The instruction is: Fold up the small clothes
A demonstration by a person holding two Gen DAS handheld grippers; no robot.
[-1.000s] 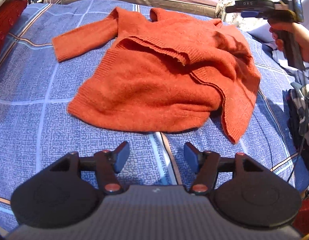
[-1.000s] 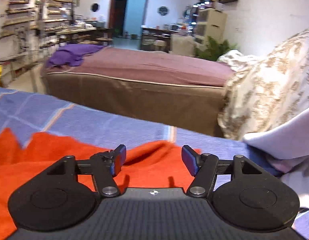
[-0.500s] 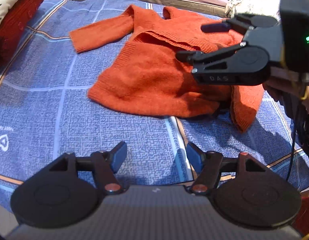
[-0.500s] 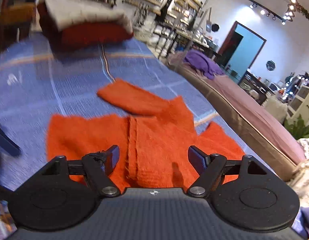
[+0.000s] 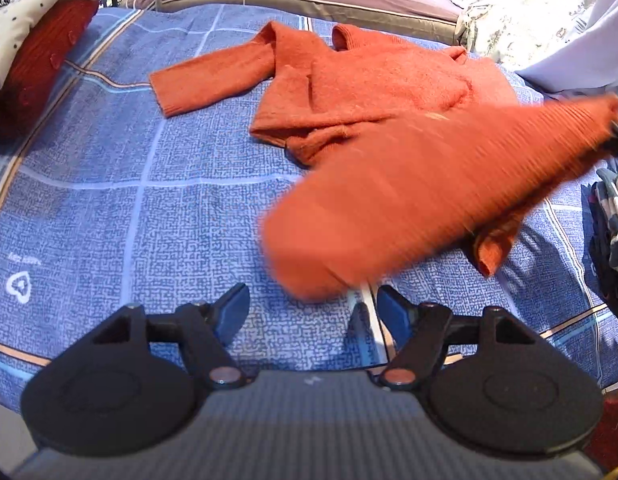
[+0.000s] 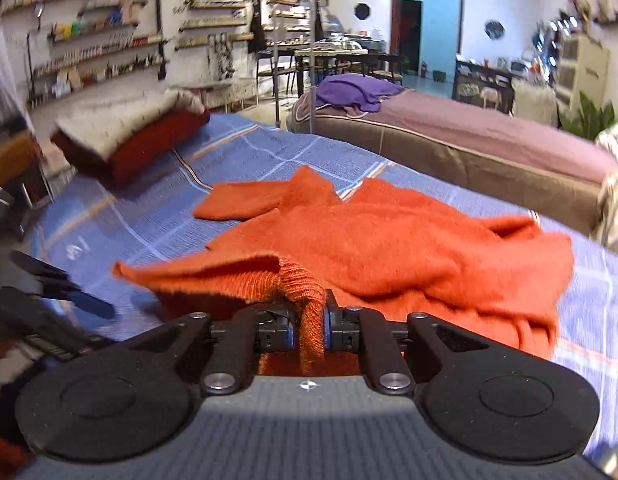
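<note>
The right hand-held gripper (image 6: pixel 312 322) is closing, pinching the orange sweater's (image 5: pixel 389 92) ribbed hem above the bed (image 5: pixel 89 200); the left hand-held gripper (image 5: pixel 311 312), beside the sweater, is widening, empty.

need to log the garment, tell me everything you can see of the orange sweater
The orange sweater is a fuzzy knit with ribbed cuffs, lying rumpled on the blue checked bedspread. One sleeve lies spread out flat. The right gripper is closing on a ribbed edge, lifting that part. The left gripper is clear of it.

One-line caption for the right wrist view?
Right gripper closing on the orange sweater's ribbed hem above the blue bedspread.
</note>
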